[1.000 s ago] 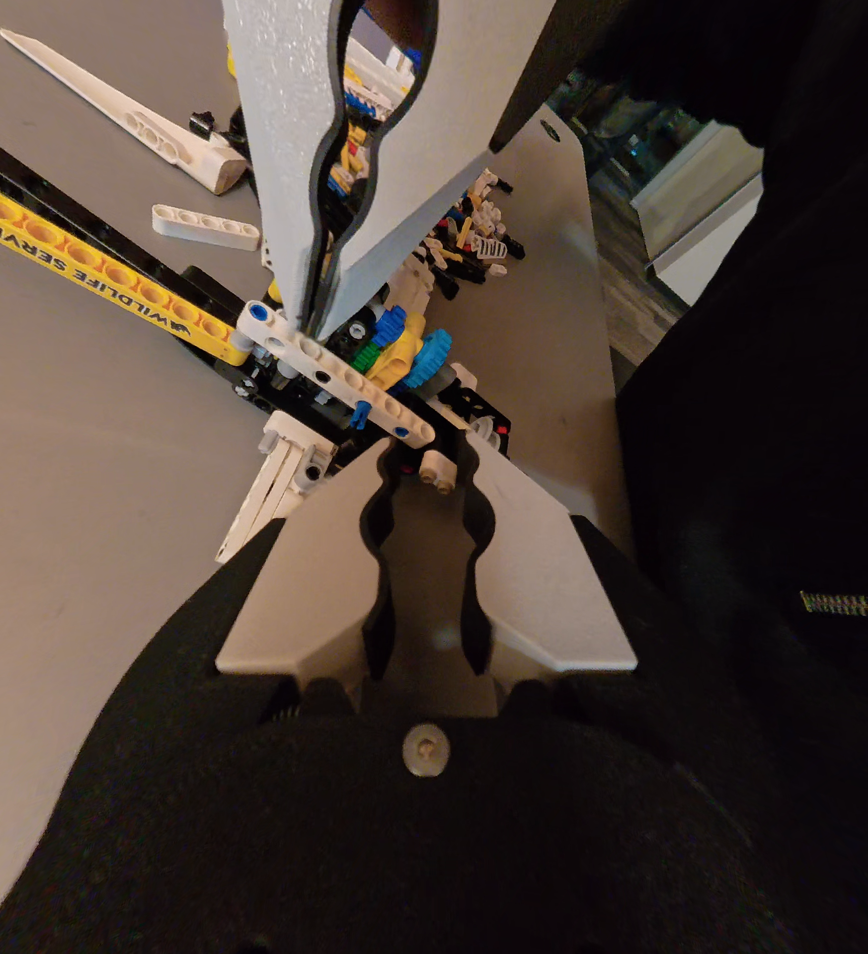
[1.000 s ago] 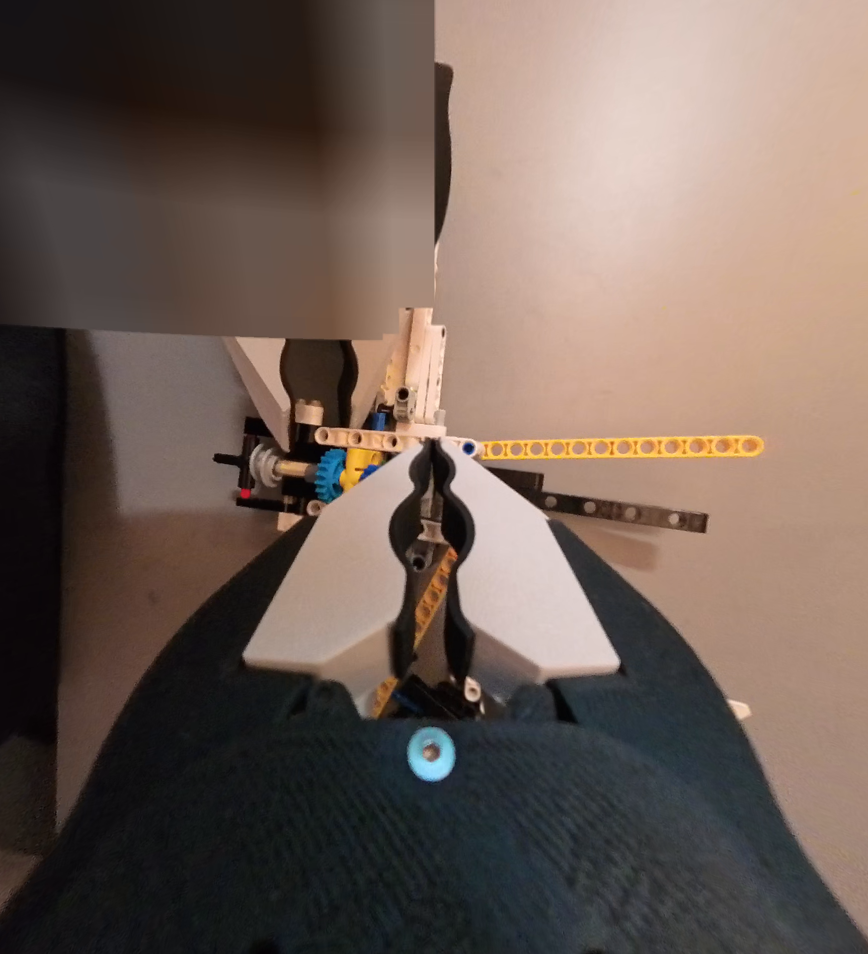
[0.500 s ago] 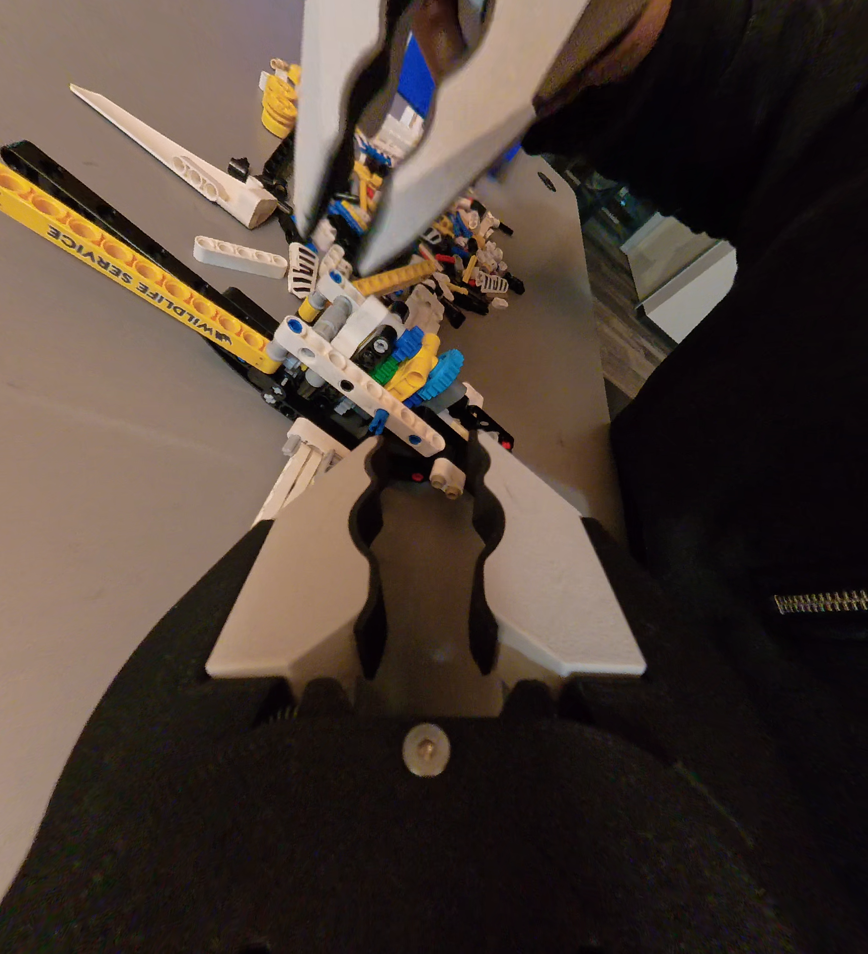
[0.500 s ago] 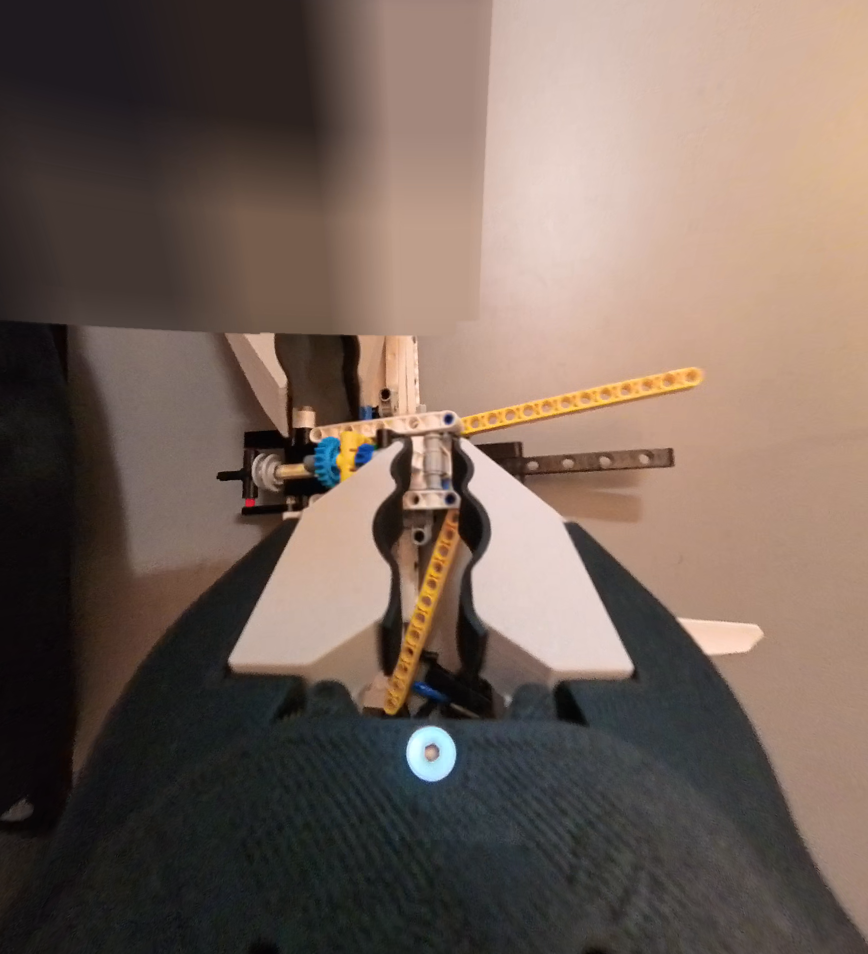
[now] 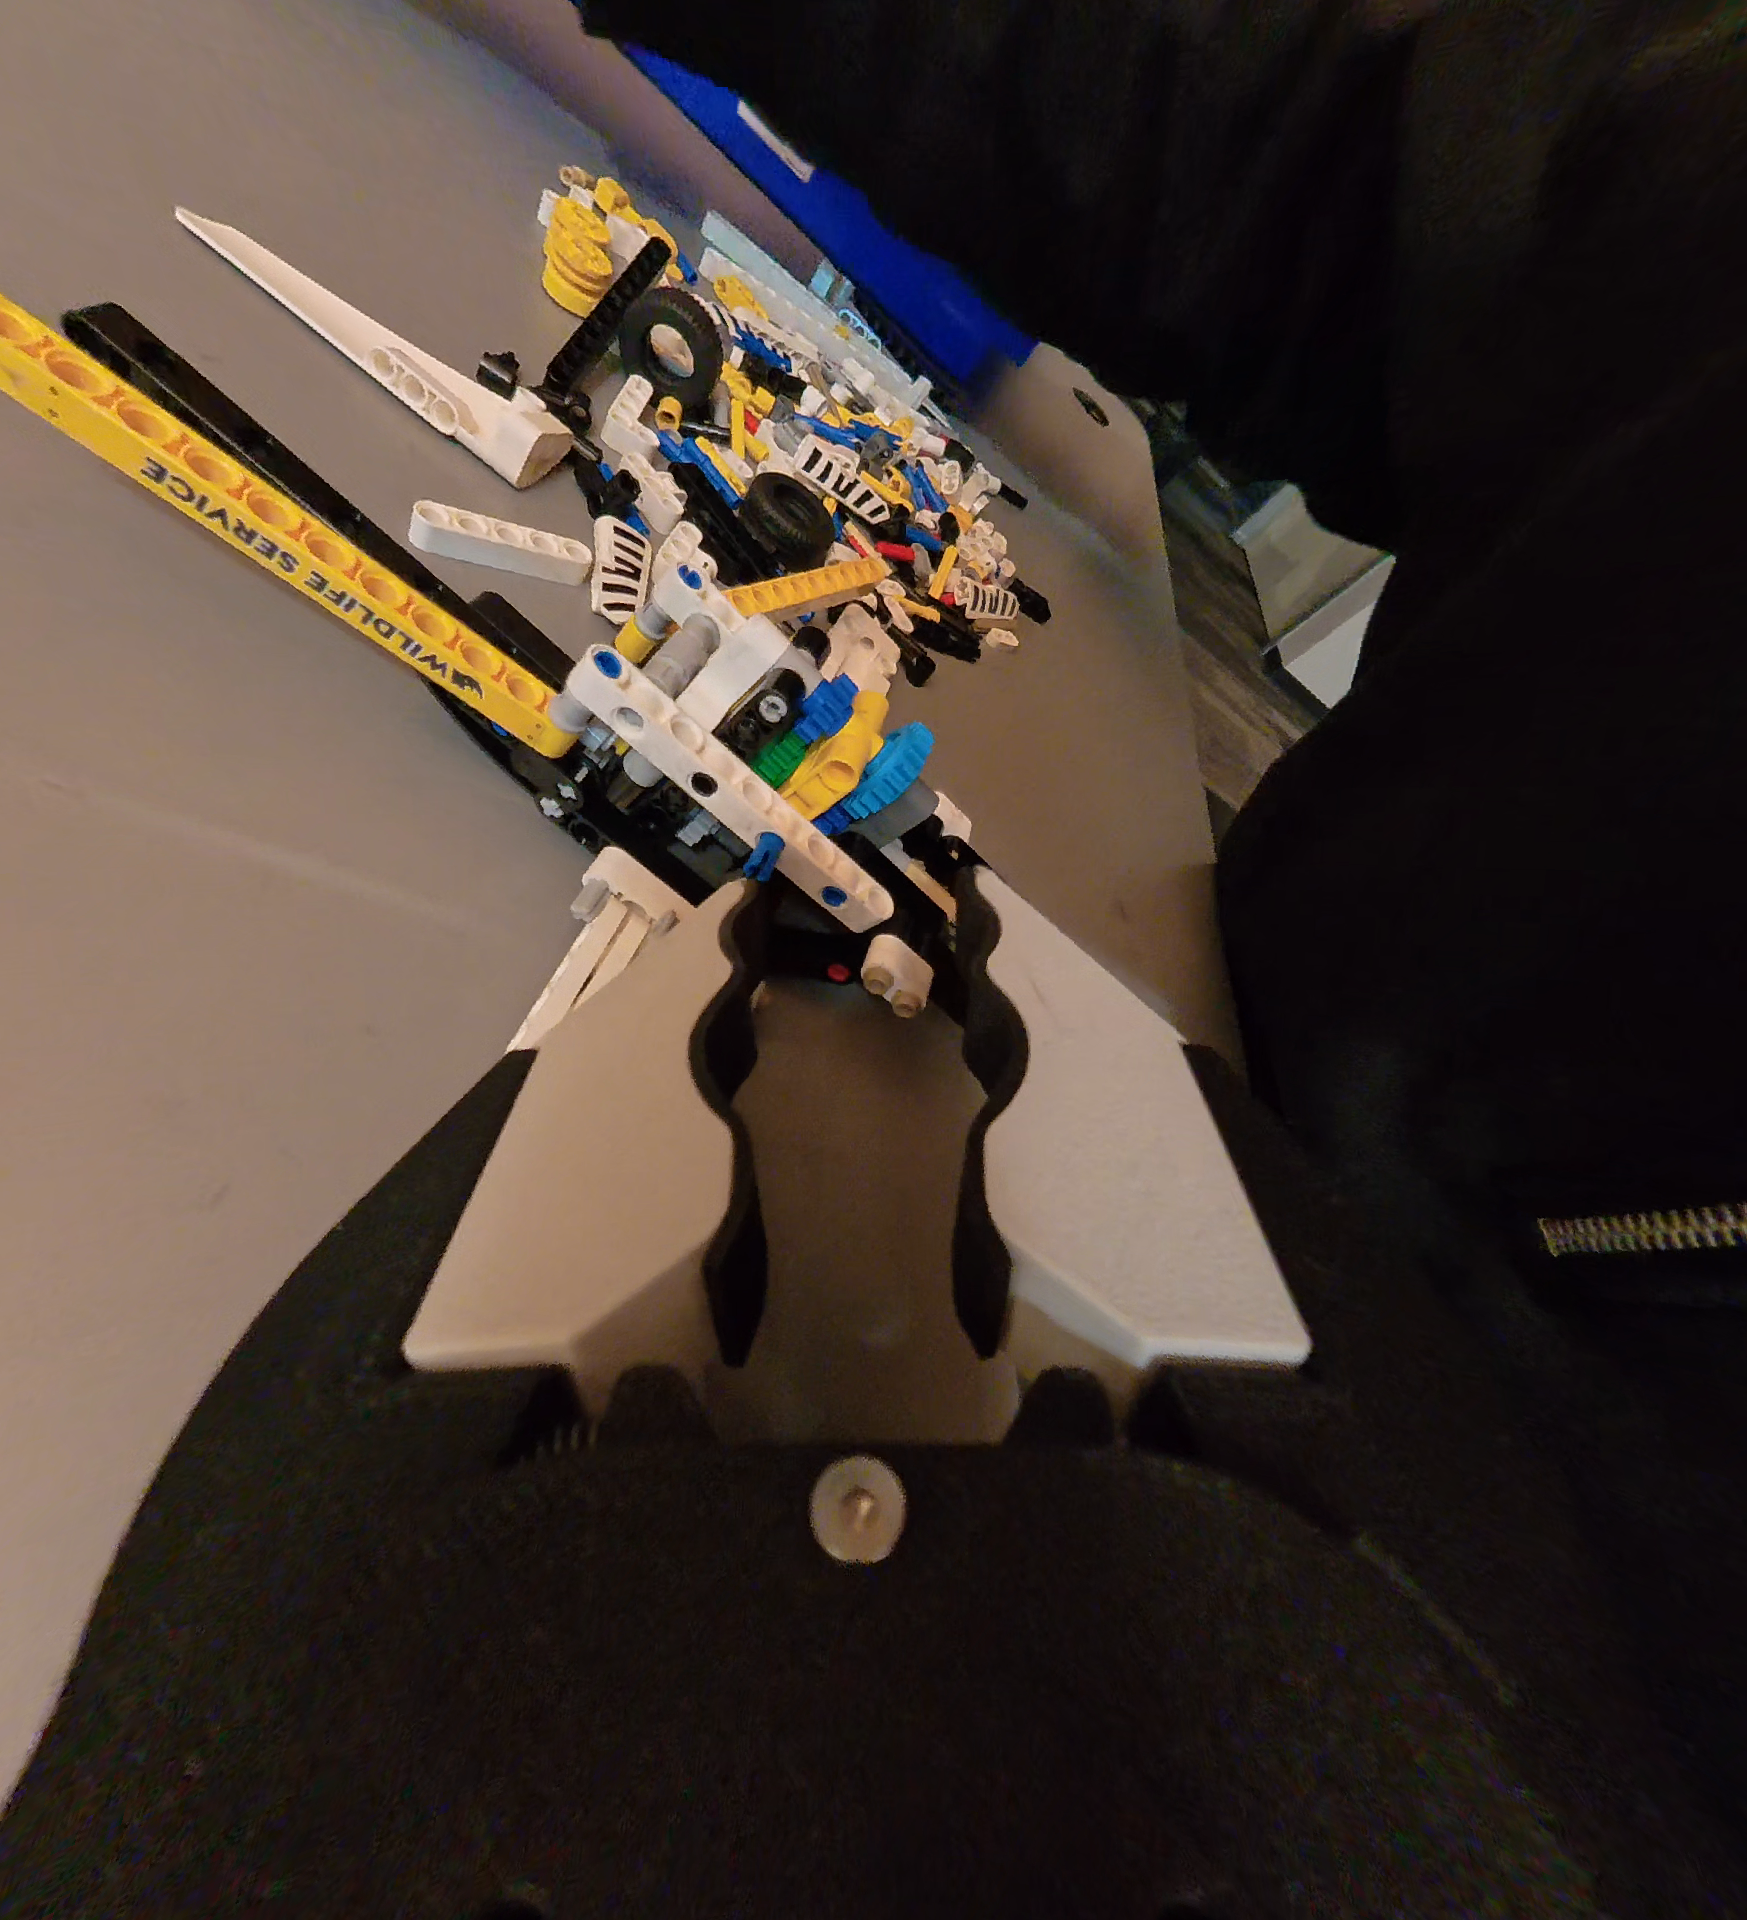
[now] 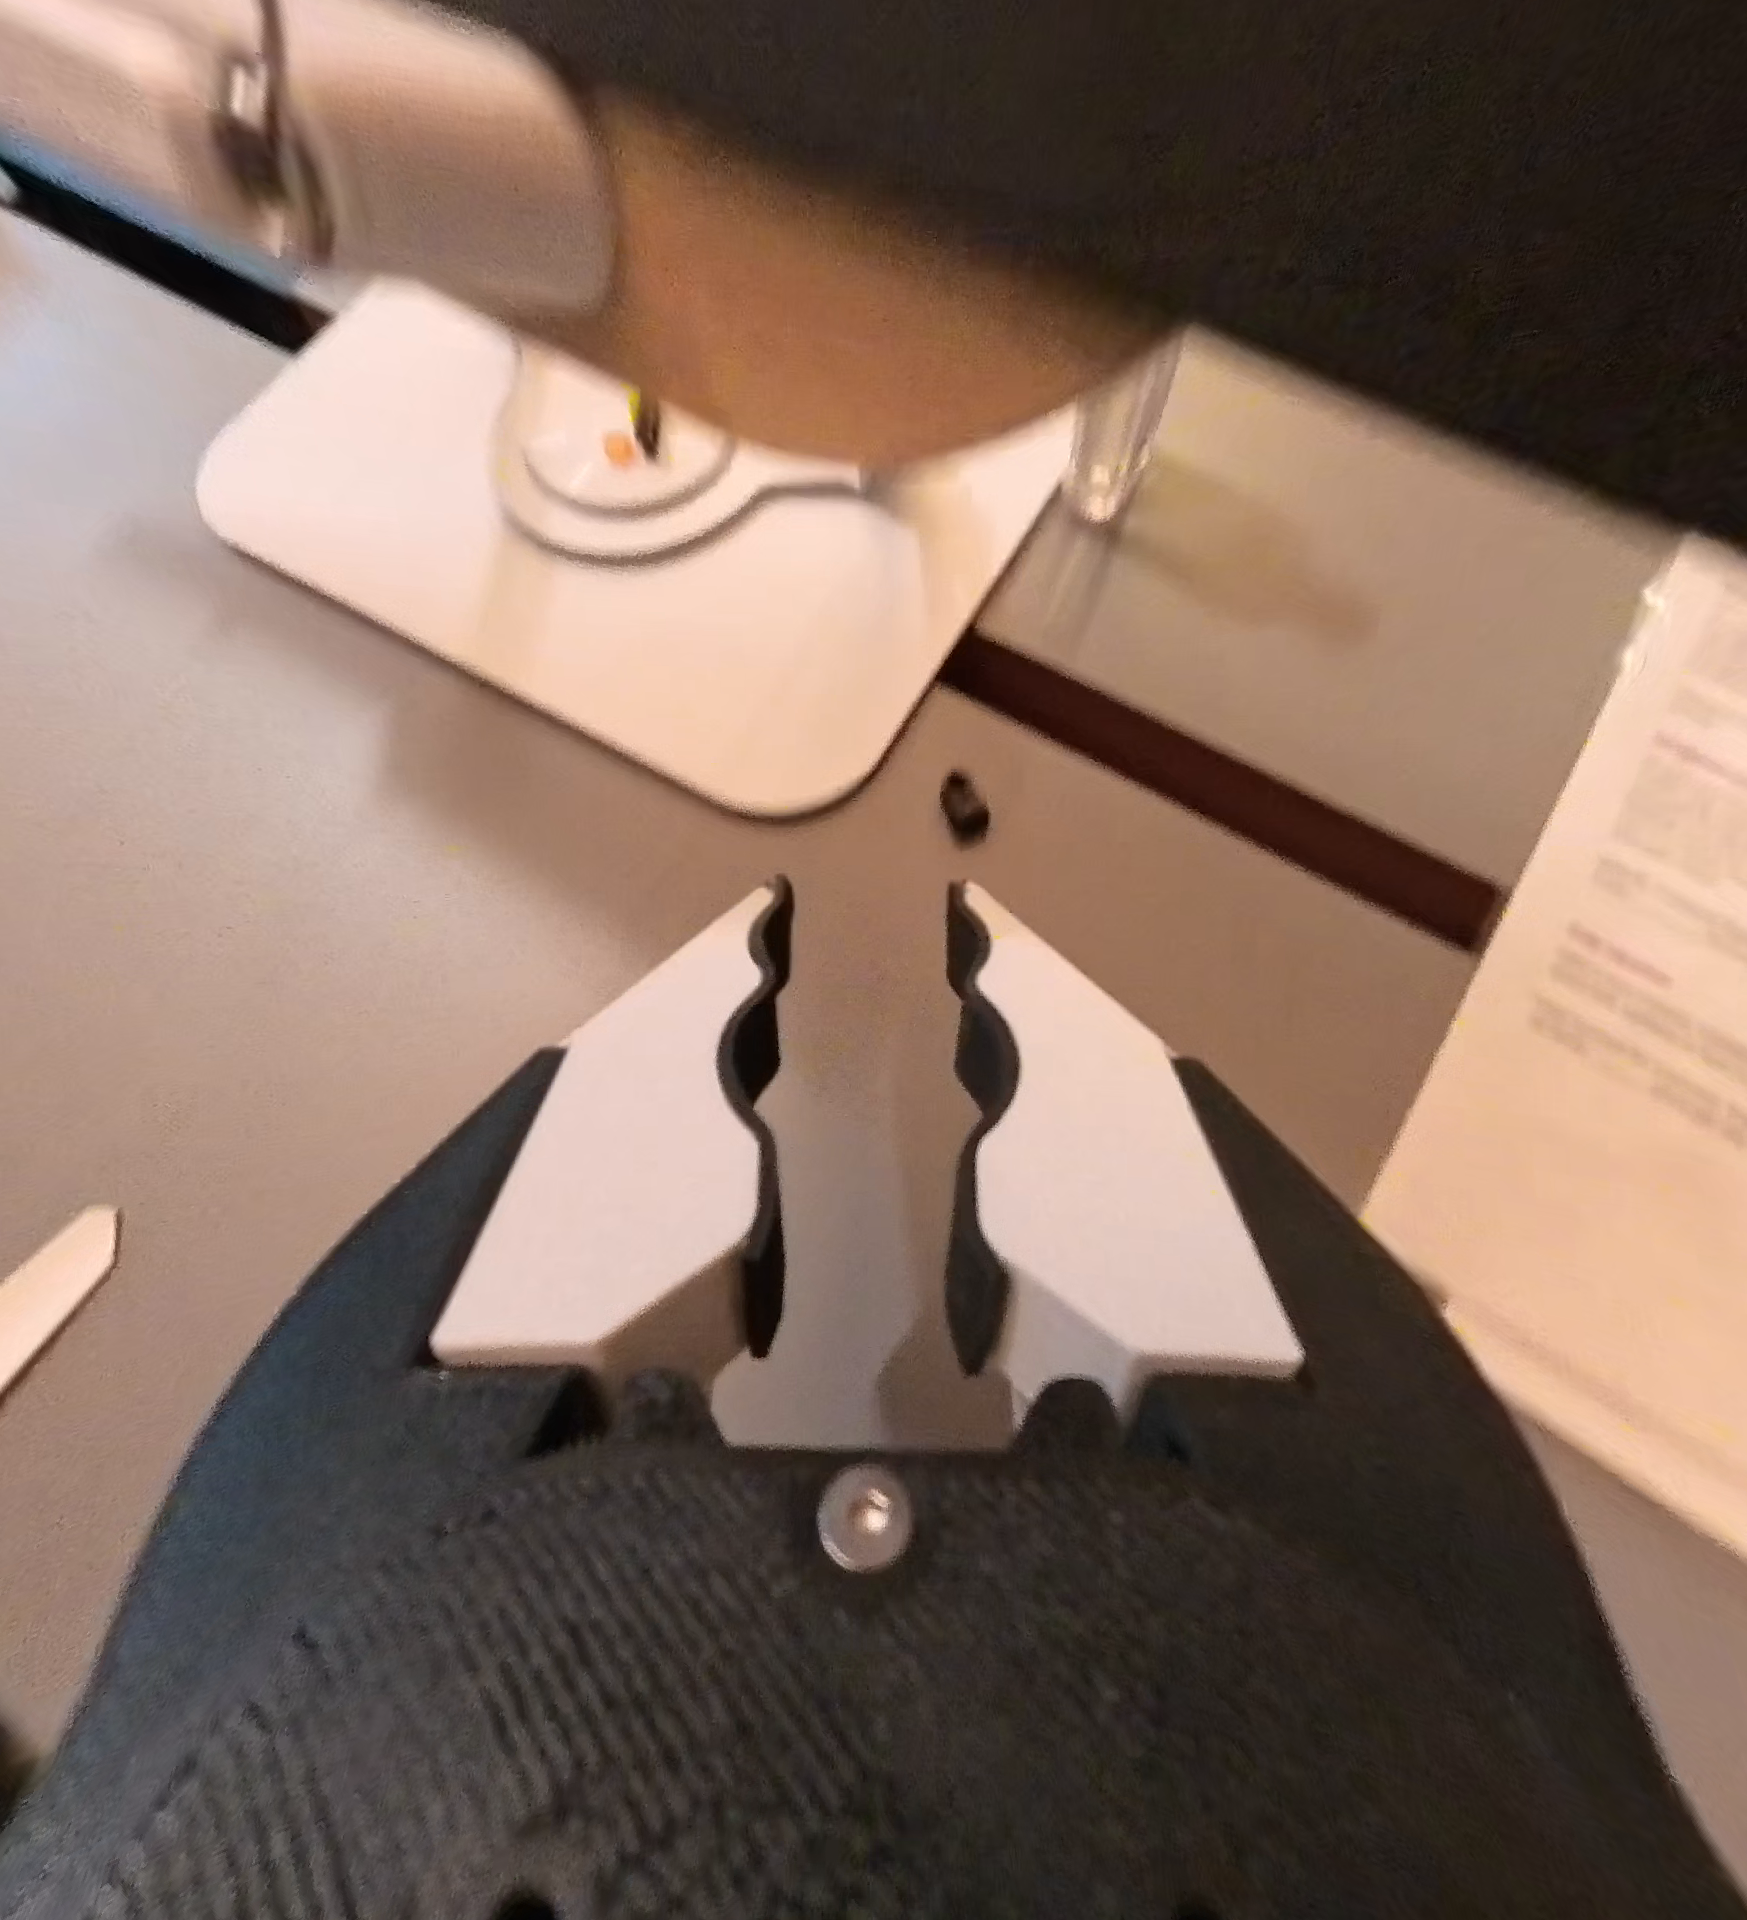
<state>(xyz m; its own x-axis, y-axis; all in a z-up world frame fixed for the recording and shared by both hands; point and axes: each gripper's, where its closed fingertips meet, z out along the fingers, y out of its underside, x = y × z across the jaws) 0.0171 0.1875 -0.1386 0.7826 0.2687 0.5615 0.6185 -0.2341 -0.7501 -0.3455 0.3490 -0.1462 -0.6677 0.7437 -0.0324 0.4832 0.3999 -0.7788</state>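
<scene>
Toy brick model (image 5: pixel 744 748) sits on the table (image 5: pixel 173 935), its black end between my left gripper's (image 5: pixel 853 914) spread fingertips, loose bricks (image 5: pixel 827 488) beyond it. My right gripper (image 6: pixel 869 904) is spread and bare, away from the model, near a white stand base (image 6: pixel 588 582).

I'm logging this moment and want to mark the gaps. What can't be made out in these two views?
- Left view: whether the left tongs press the model; its black base fills the gap and hides the pad faces.
- Left view: the yellow beam runs off the left edge.
- Left view: parts in the pile are too small to sort.
- Right view: motion blur smears the paper and the small dark piece.
</scene>
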